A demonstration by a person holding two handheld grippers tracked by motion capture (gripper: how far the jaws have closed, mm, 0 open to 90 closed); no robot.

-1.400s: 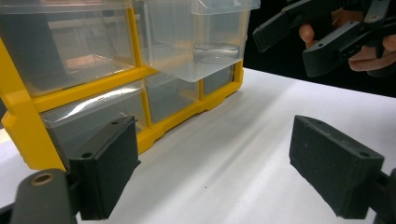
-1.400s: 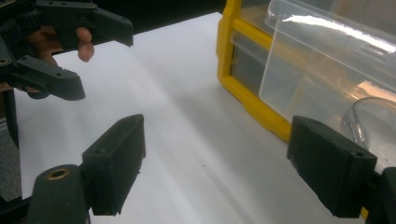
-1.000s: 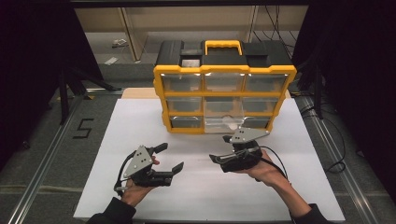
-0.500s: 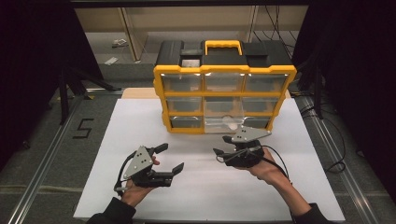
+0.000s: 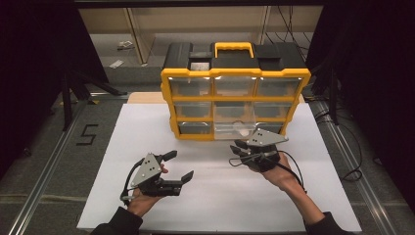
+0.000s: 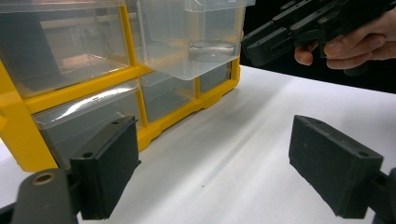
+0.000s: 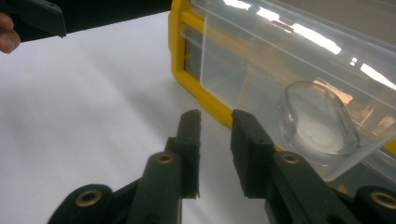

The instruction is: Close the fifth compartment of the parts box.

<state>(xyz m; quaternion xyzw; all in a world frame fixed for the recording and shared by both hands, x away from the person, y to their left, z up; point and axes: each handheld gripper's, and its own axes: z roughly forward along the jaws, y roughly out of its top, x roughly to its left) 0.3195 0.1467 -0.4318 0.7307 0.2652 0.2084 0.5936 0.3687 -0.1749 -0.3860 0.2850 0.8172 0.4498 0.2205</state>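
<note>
From above, the yellow organizer (image 5: 235, 98) stands at the bench's (image 5: 122, 147) far side; its clear middle drawer (image 5: 234, 128) juts out, light, slick plastic. The left gripper (image 6: 224, 163) gapes wide, empty. The right gripper (image 7: 215, 149) has just been closing, nothing between; best taken by the drawer's curved pull (image 7: 317, 121).

A white rectangular sheet (image 5: 147, 127) covers the grey counter (image 5: 44, 186). A black figure five (image 5: 87, 134) is marked on the counter left of the sheet. Black cables (image 5: 350, 161) trail along its right edge. Behind, a pale wooden shelf unit (image 5: 147, 24) stands with small scraps on the floor (image 5: 117, 54).
</note>
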